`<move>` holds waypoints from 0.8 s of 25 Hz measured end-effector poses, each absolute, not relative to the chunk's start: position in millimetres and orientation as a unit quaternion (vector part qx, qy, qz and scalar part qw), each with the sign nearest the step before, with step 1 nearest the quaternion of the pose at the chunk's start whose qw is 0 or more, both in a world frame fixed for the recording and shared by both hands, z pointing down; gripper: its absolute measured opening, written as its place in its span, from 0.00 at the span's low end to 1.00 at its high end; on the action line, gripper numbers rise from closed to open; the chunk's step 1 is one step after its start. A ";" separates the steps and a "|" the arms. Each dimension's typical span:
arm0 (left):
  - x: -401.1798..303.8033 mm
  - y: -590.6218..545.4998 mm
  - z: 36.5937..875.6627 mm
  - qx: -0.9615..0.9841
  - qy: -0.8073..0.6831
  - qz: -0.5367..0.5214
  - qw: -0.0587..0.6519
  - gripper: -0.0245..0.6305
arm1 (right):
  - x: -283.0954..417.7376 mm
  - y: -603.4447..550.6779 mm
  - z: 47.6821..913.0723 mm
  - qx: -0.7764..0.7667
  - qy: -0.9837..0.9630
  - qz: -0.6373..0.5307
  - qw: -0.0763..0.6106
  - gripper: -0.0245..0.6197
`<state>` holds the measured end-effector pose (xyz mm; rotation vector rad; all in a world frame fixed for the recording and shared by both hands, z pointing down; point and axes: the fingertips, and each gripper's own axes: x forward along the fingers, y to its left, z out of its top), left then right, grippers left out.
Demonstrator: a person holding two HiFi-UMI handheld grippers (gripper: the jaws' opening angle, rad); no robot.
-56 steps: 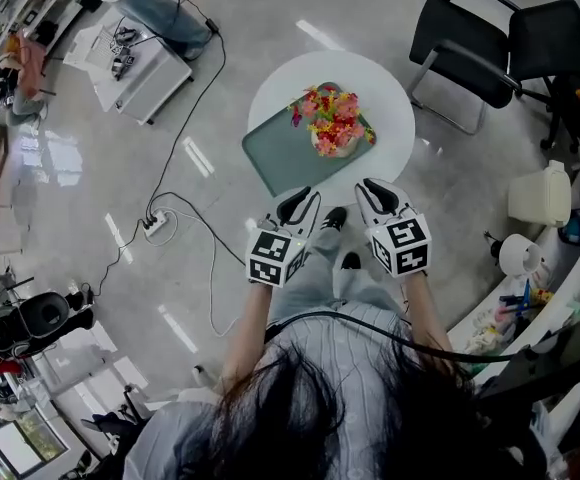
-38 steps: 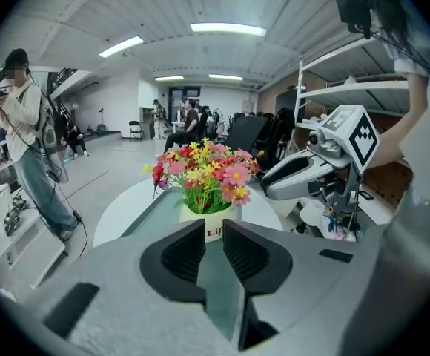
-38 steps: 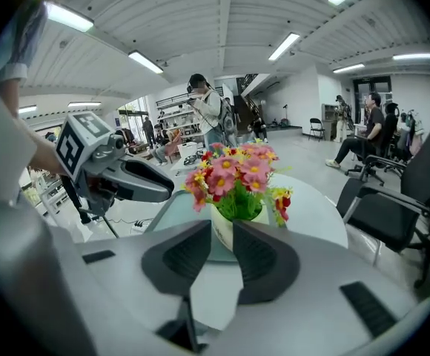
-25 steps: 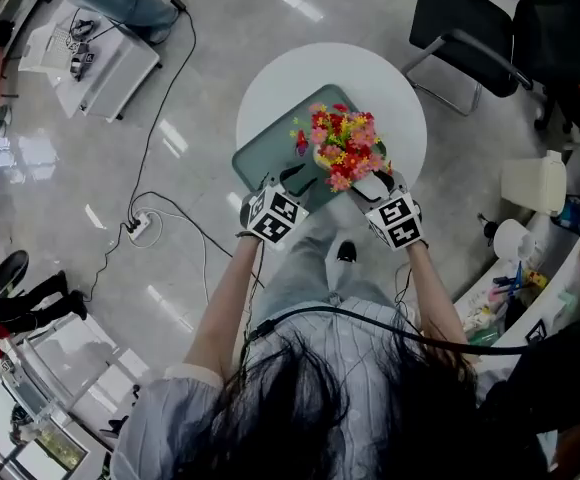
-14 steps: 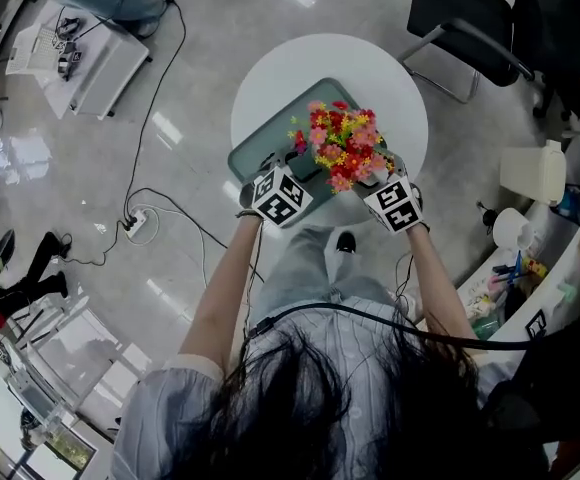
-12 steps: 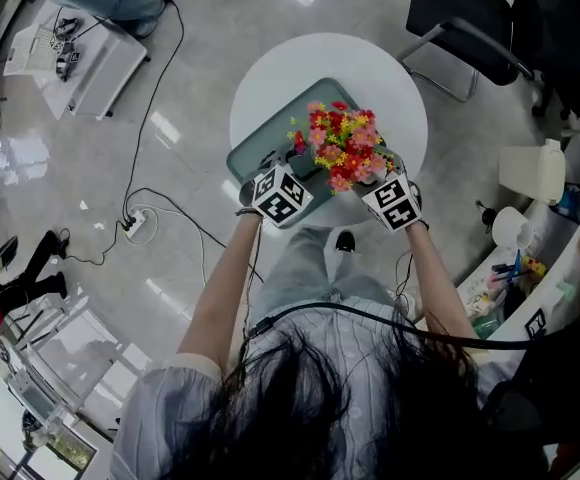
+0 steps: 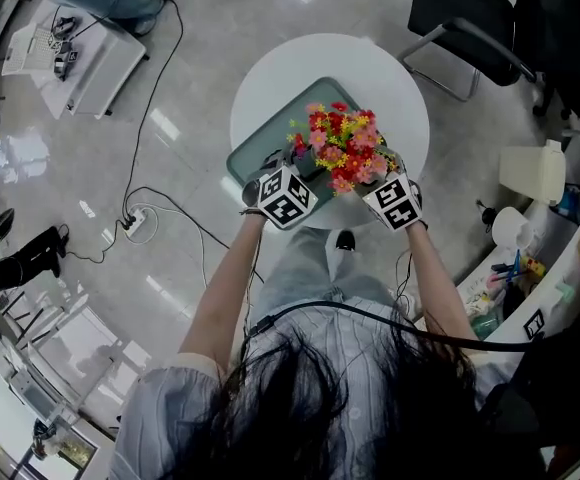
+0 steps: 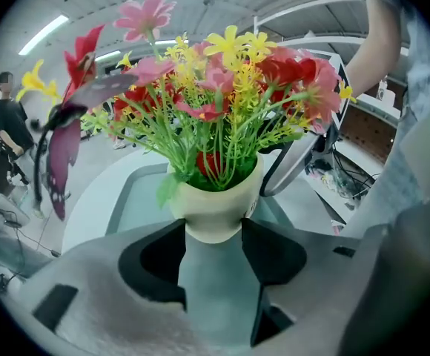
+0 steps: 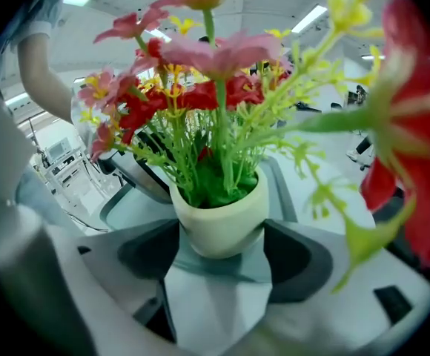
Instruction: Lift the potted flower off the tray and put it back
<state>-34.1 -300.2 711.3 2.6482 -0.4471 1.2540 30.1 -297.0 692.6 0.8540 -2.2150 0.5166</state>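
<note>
At the tray's (image 7: 255, 151) near edge, the upright pot (image 8: 215, 210) sits ungripped between the just-opened jaws of left gripper (image 8: 213, 232) and right gripper (image 9: 221, 247).

Upright potted flower (image 7: 342, 148), cream pot, red, pink, yellow blooms, standing on grey-green tray (image 7: 270, 133)

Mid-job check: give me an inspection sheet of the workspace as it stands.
Surface: round white table, grey tray on it.
Job's things: potted flower upright on the tray.
Clutter: nothing seen on the table.
Grippers: left tongs and right tongs open, have just been opening, each straddling the cream pot.
Cables: black cables and power strip on the floor beside the table.
Surroundings: black chairs beyond the table.
</note>
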 end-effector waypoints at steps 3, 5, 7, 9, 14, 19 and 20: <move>-34.0 -299.6 709.5 0.887 -0.155 0.426 0.084 0.38 | 30.4 -296.8 690.4 0.334 -0.854 0.197 0.346 0.57; -34.6 -299.8 705.5 0.888 -0.159 0.424 0.078 0.38 | 30.0 -296.8 686.7 0.337 -0.855 0.193 0.343 0.57; -35.7 -300.7 699.4 0.889 -0.166 0.422 0.069 0.38 | 29.0 -297.5 681.0 0.340 -0.856 0.187 0.340 0.56; -36.3 -300.6 692.4 0.889 -0.173 0.421 0.059 0.38 | 28.3 -297.2 674.4 0.343 -0.858 0.181 0.337 0.56; -34.2 -296.9 671.8 0.891 -0.188 0.412 0.041 0.38 | 32.0 -295.0 653.5 0.345 -0.862 0.154 0.339 0.57; -36.0 -291.6 645.3 0.892 -0.204 0.402 0.026 0.38 | 29.0 -288.8 628.7 0.347 -0.866 0.154 0.324 0.56; -35.6 -290.2 640.2 0.892 -0.207 0.401 0.022 0.38 | 29.9 -288.1 623.0 0.347 -0.867 0.146 0.326 0.56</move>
